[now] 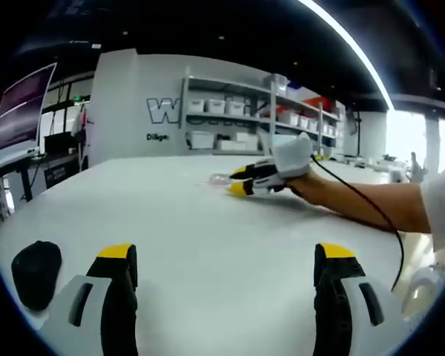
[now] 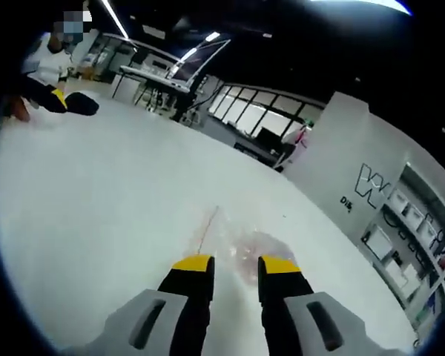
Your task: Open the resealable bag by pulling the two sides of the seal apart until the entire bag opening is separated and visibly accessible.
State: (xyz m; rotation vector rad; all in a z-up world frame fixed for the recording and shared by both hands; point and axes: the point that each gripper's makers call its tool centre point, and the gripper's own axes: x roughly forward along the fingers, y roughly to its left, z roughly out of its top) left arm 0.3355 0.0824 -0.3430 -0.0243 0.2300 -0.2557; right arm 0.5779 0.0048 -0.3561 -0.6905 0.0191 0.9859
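A clear resealable bag (image 2: 245, 248) lies flat on the white table (image 2: 96, 193), its thin pink seal line (image 2: 208, 222) running away from me. My right gripper (image 2: 236, 264) is open, the jaws a small gap apart, with the yellow tips at the bag's near edge. In the left gripper view the right gripper (image 1: 238, 181) rests low on the table in a person's hand, and the bag (image 1: 219, 179) is a faint glint just off its tips. My left gripper (image 1: 225, 252) is wide open over bare table, far from the bag, with nothing between its jaws.
A black rounded object (image 1: 35, 273) lies on the table by the left jaw, also seen as the black object (image 2: 81, 104) far off beside the left gripper (image 2: 58, 96). A cable (image 1: 371, 211) trails along the person's forearm. Shelves with white bins (image 1: 230, 119) stand behind the table.
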